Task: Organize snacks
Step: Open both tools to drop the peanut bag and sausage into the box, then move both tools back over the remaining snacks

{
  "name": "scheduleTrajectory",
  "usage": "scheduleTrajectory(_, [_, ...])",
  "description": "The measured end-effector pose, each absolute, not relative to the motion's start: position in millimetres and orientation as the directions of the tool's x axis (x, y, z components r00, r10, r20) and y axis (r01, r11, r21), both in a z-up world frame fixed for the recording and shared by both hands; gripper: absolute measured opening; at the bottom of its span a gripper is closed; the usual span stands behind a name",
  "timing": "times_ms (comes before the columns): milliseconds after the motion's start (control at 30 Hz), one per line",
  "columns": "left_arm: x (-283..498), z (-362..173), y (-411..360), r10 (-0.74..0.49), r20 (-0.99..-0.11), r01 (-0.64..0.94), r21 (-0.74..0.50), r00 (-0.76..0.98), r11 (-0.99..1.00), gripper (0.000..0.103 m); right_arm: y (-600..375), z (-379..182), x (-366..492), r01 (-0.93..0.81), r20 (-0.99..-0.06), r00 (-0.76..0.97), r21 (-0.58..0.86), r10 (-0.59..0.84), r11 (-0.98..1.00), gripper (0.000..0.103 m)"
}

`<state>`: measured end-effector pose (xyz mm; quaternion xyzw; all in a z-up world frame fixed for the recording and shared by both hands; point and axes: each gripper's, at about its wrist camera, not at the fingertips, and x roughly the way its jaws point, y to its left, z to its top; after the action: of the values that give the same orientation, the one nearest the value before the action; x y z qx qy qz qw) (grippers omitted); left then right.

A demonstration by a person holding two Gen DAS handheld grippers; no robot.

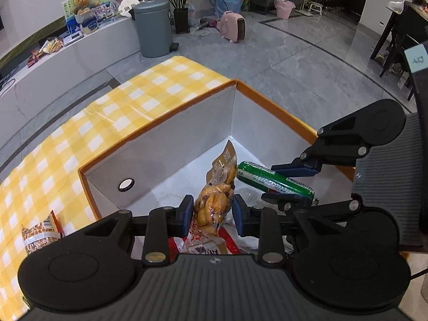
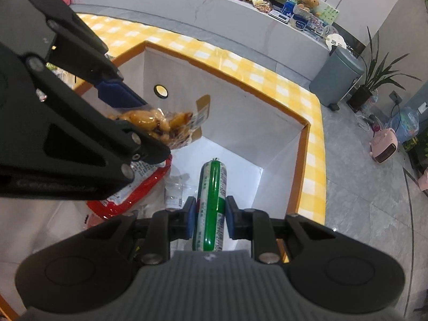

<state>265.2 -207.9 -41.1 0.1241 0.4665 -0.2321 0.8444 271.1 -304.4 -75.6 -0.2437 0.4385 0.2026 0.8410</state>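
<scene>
Green sausage stick [image 2: 211,206] is clamped by the right gripper [image 2: 210,220], long axis along the fingers, above the box [image 1: 160,144] floor. Chicken-snack pouch [image 1: 214,200] is clamped by the left gripper [image 1: 214,215], nearer the box's grommet wall.

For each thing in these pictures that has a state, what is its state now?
Left tongs: shut on the chicken feet pack, over the box.
Right tongs: shut on the green sausage.
Orange box: open, snacks inside.
Red packet: lying on the box floor.
Striped snack pack: outside, on the tablecloth.
</scene>
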Motion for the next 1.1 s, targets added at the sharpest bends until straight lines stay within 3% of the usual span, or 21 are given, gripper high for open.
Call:
scheduleTrajectory(533, [263.8,-65.1,-221.9,-0.144,-0.895,0.535,0.117,0.422,0.837,0.036,-298.7,-99.7,274.0,-0.595,-0.894,0.44,-0.221,0.082,0.772,0.021])
scheduleTrajectory(700, [257.3,-62.3,-222.0,-0.15,-0.899,0.565,0.123,0.412,0.816,0.047,-298.2,-100.9,270.7,-0.592,-0.897,0.437,-0.229,0.069,0.773,0.022])
scheduleTrajectory(800, [252.0,-55.8,-222.0,-0.152,-0.889,0.563,0.134,0.432,0.816,0.061,-297.8,-95.3,269.0,-0.598,-0.904,0.419,-0.208,0.081,0.774,0.035])
scheduleTrajectory(1000, [241.3,-36.8,-212.3,-0.181,-0.883,0.557,0.104,0.432,0.824,0.066,-291.6,-76.4,258.1,-0.611,-0.906,0.416,-0.215,0.078,0.762,0.059])
scheduleTrajectory(1100, [231.7,-26.0,-205.8,-0.185,-0.876,0.554,0.107,0.445,0.826,0.066,-292.1,-62.3,251.8,-0.603,-0.903,0.421,-0.206,0.088,0.771,0.059])
